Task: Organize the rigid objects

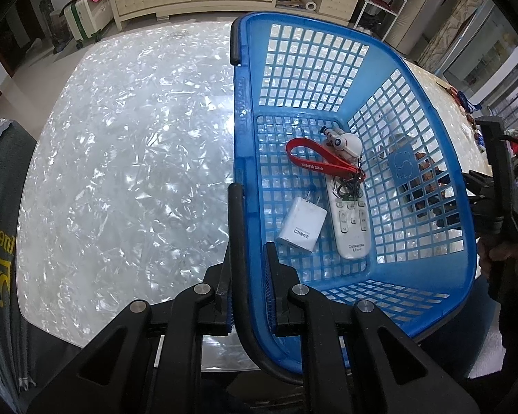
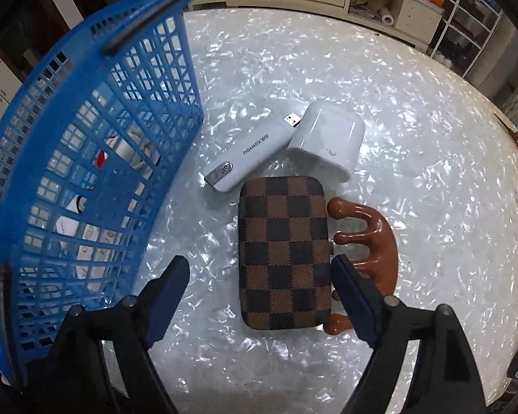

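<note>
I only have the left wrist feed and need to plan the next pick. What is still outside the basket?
Observer: A checkered case lies on the table, between the open fingers of the right gripper.
Operator: Anything beside it?
Observer: A brown wooden comb touches its right edge.
Operator: More beyond?
Observer: A white USB stick and a white earbud case lie just past the checkered case, right of the blue basket.
</note>
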`<state>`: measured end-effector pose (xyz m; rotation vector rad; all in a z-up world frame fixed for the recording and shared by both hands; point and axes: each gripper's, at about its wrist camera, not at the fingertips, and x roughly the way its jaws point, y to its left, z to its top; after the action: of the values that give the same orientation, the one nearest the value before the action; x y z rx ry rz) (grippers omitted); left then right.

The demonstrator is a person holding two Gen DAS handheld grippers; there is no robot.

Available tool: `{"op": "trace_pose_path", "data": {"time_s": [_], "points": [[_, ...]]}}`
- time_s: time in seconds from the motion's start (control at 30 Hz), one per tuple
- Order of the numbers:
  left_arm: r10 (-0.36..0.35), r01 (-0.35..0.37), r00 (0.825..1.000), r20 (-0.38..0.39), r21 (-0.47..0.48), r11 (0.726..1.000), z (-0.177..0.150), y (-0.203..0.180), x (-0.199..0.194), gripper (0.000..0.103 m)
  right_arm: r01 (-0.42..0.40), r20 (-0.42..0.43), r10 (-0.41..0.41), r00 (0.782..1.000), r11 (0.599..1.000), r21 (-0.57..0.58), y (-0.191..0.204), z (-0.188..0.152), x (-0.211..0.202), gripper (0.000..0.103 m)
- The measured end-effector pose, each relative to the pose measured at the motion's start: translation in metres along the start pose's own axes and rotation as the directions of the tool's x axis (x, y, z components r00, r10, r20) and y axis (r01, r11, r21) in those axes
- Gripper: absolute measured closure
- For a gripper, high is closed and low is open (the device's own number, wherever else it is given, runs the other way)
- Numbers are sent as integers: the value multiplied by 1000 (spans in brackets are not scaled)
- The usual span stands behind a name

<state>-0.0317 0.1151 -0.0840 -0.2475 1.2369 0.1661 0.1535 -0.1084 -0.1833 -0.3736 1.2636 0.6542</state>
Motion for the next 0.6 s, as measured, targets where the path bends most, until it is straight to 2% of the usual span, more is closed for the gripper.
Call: {"op": "trace_pose_path", "data": {"time_s": [0.13, 0.27, 0.4, 0.5, 0.6], "points": [[1, -1, 1000, -1, 3, 1000, 0, 0, 0, 88, -11, -27, 11, 1000, 1000, -1, 1, 2, 14, 19], [-1, 1, 1000, -2, 3, 1000, 0, 0, 1, 88, -1, -32, 1, 999, 1000, -16, 1, 5, 22, 12], [2, -2, 1000, -3, 4, 1000, 0, 0, 1, 88, -4, -52, 3, 999, 1000, -29, 1, 7, 38, 0], [0, 0, 1000, -3, 3, 1000, 0, 1, 1, 88, 42, -55, -45, 997, 998, -54, 3, 3, 51, 0], [0, 0, 1000, -4, 1, 1000, 0, 1, 0, 88, 44, -35, -46, 998, 998, -43, 2, 1, 53, 0]]}}
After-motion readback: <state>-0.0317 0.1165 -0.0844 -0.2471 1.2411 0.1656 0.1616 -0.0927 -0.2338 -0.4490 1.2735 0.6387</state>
